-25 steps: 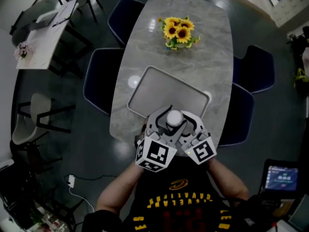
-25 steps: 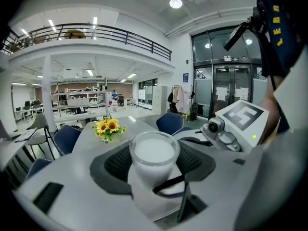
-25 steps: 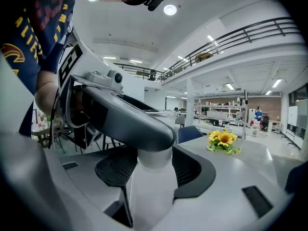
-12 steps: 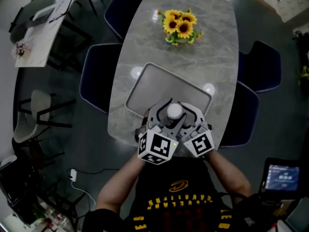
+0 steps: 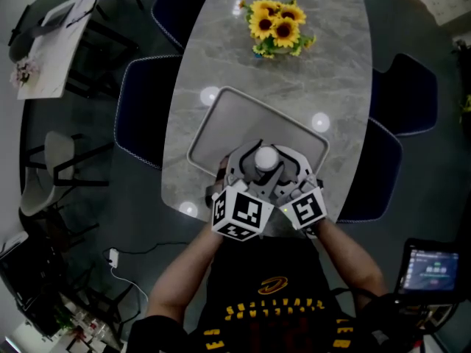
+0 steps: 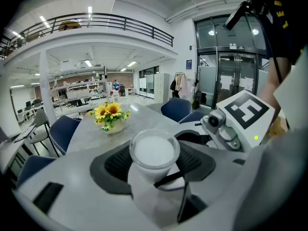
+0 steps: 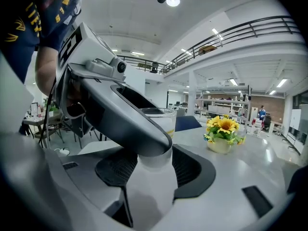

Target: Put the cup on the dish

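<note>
- Two hand-held grippers are sharing one load. The left hand-held gripper (image 6: 153,179) is closing its jaws on the sides of the cup (image 5: 266,157), and the right hand-held gripper (image 7: 147,177) is gripping the same cup from the opposite side.
- The cup is standing upright between them, with its long axis running vertically and its white-filled mouth facing up.
- The dish (image 5: 221,120), a pale rectangular tray, is lying on the grey desk (image 5: 316,65). Most of its floor is stretching away from the grippers toward the sunflowers (image 5: 276,28).
- In the head view the cup is sitting over the near part of the dish, on the person's side, so the dish is lying directly beneath it and ahead of it.
- Neither hand is looking nearer than the other, since both are meeting at the cup.
- The views are not showing whether the cup's base is touching the dish.
- The coming move is probably calling for a straight lowering with the cup kept level, and then for both grips letting go.
</note>
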Demonstrator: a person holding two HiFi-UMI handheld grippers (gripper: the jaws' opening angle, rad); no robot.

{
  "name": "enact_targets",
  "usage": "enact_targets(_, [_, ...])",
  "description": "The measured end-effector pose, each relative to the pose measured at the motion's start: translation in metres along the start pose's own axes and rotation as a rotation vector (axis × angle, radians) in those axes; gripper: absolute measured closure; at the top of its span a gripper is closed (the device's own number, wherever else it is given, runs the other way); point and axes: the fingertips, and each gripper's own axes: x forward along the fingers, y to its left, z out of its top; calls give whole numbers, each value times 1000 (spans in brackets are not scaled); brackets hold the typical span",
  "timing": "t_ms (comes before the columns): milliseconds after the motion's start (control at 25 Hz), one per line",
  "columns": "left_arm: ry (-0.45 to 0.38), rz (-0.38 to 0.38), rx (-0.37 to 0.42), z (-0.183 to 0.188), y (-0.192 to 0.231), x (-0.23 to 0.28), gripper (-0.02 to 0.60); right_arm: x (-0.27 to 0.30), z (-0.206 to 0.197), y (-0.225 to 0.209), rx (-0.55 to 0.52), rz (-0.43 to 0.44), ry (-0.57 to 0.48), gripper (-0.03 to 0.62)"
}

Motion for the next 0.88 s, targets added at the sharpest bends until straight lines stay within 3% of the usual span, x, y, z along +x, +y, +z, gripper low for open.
enact_targets(880, [78, -11, -18, -44, 14, 48, 311, 30, -57, -16, 13, 15, 103, 361])
